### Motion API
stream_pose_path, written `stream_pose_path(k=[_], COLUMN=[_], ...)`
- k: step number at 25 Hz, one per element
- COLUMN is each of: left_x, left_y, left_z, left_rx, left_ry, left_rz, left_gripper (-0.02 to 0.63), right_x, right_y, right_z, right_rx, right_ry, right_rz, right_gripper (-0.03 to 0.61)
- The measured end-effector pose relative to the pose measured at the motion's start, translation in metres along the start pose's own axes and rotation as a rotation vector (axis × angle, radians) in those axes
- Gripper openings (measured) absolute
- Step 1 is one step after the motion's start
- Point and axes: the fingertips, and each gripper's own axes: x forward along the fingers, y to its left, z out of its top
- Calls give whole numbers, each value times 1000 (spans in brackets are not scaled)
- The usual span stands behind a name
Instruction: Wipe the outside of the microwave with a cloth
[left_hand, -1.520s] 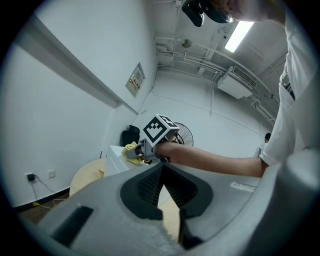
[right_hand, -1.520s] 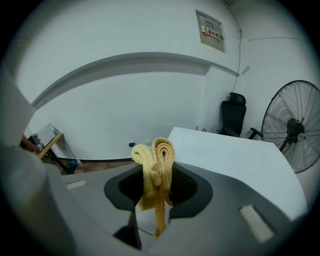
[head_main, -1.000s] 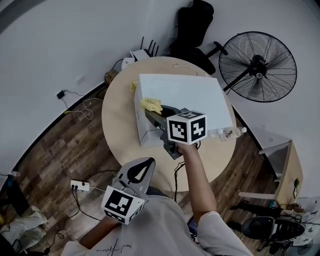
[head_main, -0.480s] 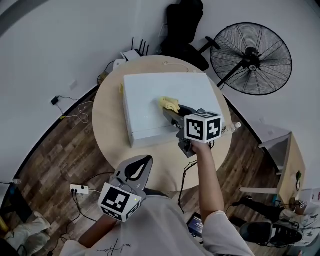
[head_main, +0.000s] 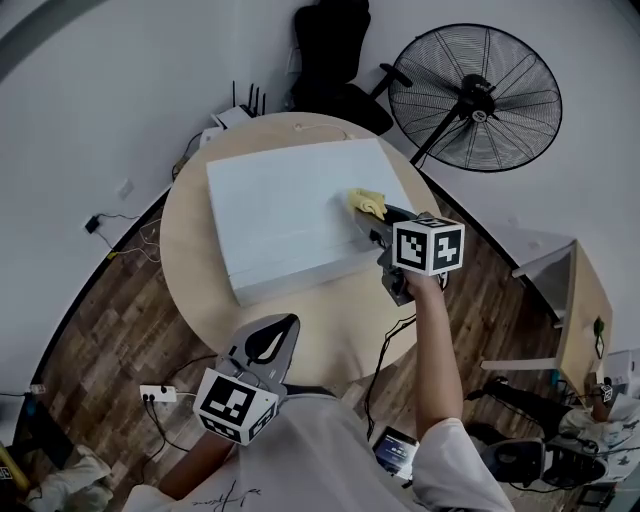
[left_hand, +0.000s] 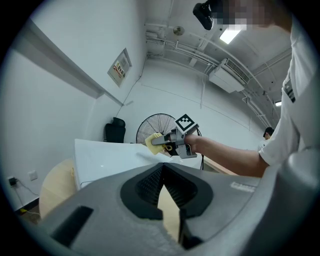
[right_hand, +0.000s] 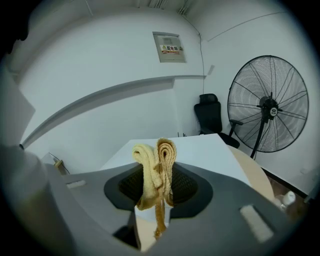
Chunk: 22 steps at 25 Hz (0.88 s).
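Round table (head_main: 196, 288), white microwave (head_main: 285, 215) sitting across its middle. Right gripper (head_main: 374, 211) clamped on a folded yellow cloth (head_main: 365, 200); cloth lies on the microwave's top, by its right edge near the far corner. Left gripper (head_main: 283, 324) hangs off the table's near edge, jaws together, nothing between. Fan (head_main: 476, 96) beyond the far right edge.

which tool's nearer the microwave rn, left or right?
Right. The right tool holds the yellow cloth on top of the microwave, by its right edge. The left tool hangs shut and empty beyond the near edge of the table.
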Motion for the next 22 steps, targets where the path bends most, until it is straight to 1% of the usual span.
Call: stream_pose_path(k=[5,9,13,17,22], left_x=[11,22,23,20,15], left_y=[-10,-20,-21,-16,-9], left_z=[-4,-4,-3,-3,-3], left_rx=[-9,-1,-3,-14,-29], left_ry=[16,20,21,26,20], left_rz=[-13,-17,-6,23,46], left_gripper=[-11,-11,-11,-11,-11], right_x=[-18,-33,-40,-37,-30], right_y=[-51,-95,-130,-156,-175], right_z=[1,1,-7,-16,-27], right_rx=[36,26,-16,-59,-171], right_ry=[0,11,55,114,177], right_rz=[-62,-152,-252,-327,-422], right_gripper=[132,132,132,132,132])
